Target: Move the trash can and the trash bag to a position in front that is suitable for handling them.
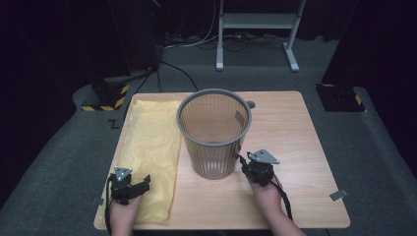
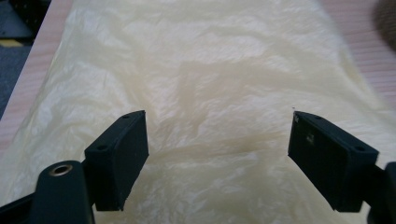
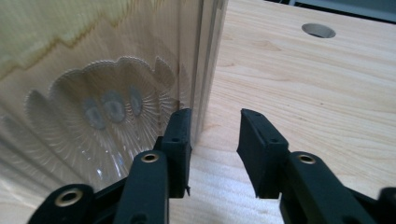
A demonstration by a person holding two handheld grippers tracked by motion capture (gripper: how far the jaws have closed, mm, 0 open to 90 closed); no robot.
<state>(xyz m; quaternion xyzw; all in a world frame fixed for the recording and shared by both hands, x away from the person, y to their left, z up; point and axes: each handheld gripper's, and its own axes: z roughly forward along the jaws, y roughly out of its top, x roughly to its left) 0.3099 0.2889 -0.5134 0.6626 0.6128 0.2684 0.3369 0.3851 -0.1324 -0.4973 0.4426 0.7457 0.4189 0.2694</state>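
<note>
Loosely, open fingers [image 2: 217, 154] over yellow bag [image 2: 210, 84]

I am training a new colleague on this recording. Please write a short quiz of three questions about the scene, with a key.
1. True or false: the yellow plastic bag is already inside the mesh wastebasket.
2. What lies under the left tongs? A) a towel B) the yellow plastic bag C) a book
3. Which tongs are beside the base of the mesh wastebasket?

Key:
1. False: it lies flat on the table, left of the basket.
2. B
3. The right tongs, open with nothing between them.
</note>
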